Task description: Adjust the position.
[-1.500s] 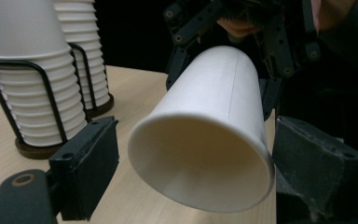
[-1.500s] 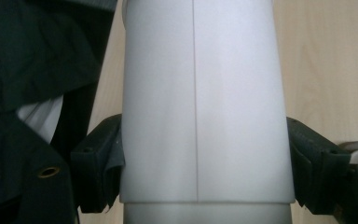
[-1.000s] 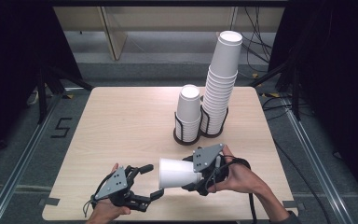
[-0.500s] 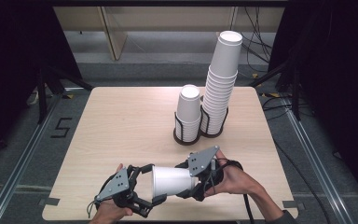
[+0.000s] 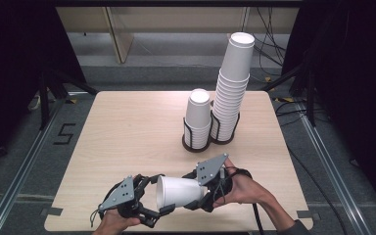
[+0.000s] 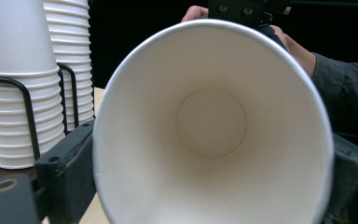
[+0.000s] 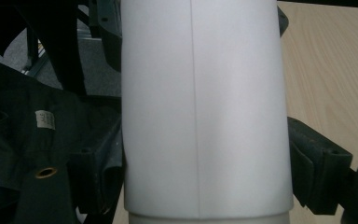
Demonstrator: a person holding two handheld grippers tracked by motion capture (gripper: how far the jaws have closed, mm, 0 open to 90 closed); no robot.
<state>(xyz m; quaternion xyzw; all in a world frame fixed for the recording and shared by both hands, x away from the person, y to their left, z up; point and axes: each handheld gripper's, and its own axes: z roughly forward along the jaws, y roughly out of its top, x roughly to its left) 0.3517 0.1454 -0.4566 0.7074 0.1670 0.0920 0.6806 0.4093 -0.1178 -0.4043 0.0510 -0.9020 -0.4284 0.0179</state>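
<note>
One wooden table point(image 5: 127, 132) carries two black wire cup holders point(image 5: 197, 142), side by side, each holding one stack of white paper cups point(image 5: 231, 88): a short stack beside a tall one. One loose paper cup point(image 5: 178, 191) lies sideways near the table's front edge, between two grippers.

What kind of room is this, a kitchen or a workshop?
Probably a lab or test room, not a kitchen: a bare wooden table ringed by dark curtains, loose cables on the floor, and paper cups stacked in wire holders for a handling exercise.
</note>
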